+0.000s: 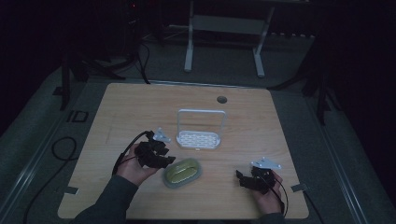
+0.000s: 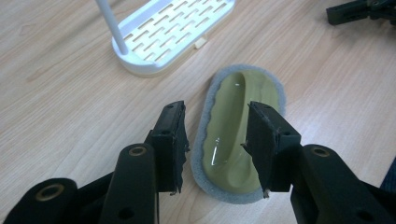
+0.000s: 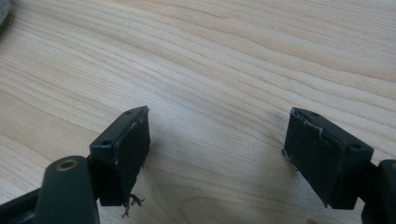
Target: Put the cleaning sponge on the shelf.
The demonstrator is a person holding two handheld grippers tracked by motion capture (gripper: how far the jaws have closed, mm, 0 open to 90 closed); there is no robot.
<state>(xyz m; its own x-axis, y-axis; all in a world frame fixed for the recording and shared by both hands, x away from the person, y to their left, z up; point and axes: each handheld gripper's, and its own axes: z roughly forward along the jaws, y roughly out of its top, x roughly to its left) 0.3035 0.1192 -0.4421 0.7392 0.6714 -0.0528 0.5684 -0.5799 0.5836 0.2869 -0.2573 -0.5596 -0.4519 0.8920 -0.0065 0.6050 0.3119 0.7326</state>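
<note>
Black plastic jaws of the left gripper (image 2: 215,142) stand apart at a narrow gap and hold nothing. They hang just above the near end of an olive-green oval scrubbing pad with a grey sponge rim (image 2: 239,128), one jaw over its left rim and the other over its green top; whether they touch it, I cannot tell. In the high view the left gripper (image 1: 169,161) is in the person's left hand (image 1: 135,169), near the front edge of the light wooden worktop (image 1: 121,107), and the pad (image 1: 183,172) lies flat just to its right.

Behind the pad, toward the middle of the worktop, stands a white plastic slotted tray with a tall hoop handle (image 1: 199,136); it is close to the pad but apart from it.

The right gripper (image 3: 215,156) has its jaws wide apart over bare wood, with nothing between them. It (image 1: 239,178) is held in the right hand (image 1: 267,198) near the front right corner of the worktop, well apart from the pad.

A round dark hole (image 1: 222,99) sits near the far edge.
</note>
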